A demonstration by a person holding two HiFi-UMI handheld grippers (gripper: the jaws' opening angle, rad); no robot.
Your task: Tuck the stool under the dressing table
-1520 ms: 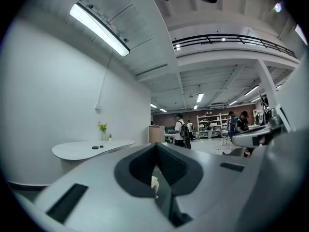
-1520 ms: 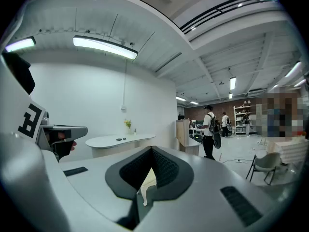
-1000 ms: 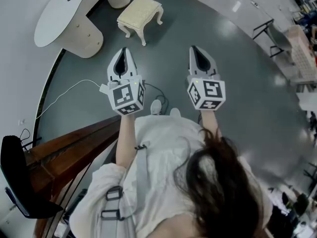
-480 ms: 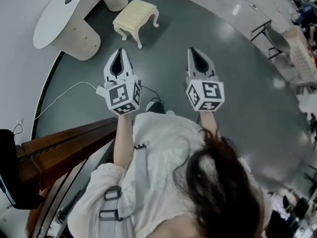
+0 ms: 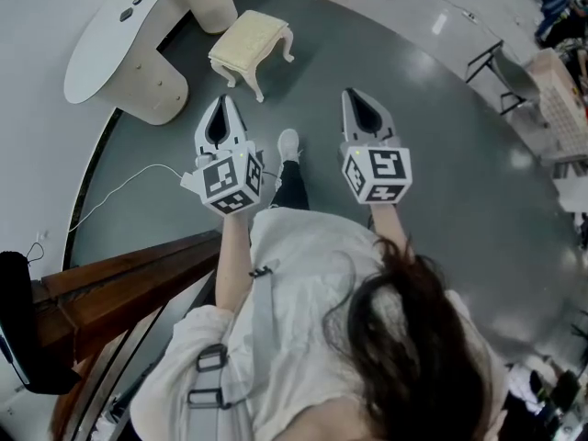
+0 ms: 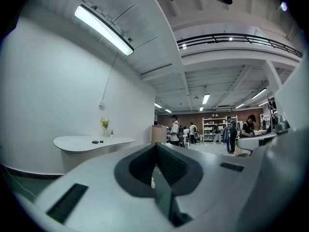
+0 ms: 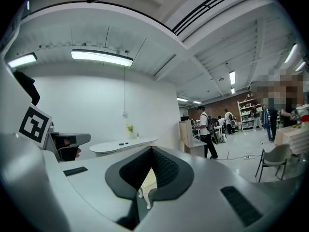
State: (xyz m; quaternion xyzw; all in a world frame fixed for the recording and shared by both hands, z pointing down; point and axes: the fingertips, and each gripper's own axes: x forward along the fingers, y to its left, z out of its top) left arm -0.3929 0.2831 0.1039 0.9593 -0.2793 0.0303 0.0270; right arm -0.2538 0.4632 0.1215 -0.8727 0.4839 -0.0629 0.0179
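The cream upholstered stool (image 5: 248, 46) with white carved legs stands on the dark floor, just out from the white dressing table (image 5: 118, 28). My left gripper (image 5: 223, 107) and right gripper (image 5: 356, 97) are held level side by side, short of the stool and apart from it. Both are shut with nothing in them. In the right gripper view, part of the stool (image 7: 146, 181) shows through the jaw window below the shut gripper (image 7: 152, 149), and the table top (image 7: 123, 146) lies beyond. The left gripper view shows the table top (image 6: 91, 142) past its shut gripper (image 6: 155, 146).
A white cable (image 5: 119, 178) runs across the floor at the left. A wooden railing (image 5: 119, 281) and a black chair (image 5: 20, 333) are near left. A folding chair (image 5: 503, 62) stands far right. My shoe (image 5: 288, 141) is between the grippers. People stand far off by a counter (image 7: 205, 129).
Both grippers have come forward toward the stool, which now sits nearer to them in the head view. One foot has stepped out ahead between the grippers. Both stay shut.
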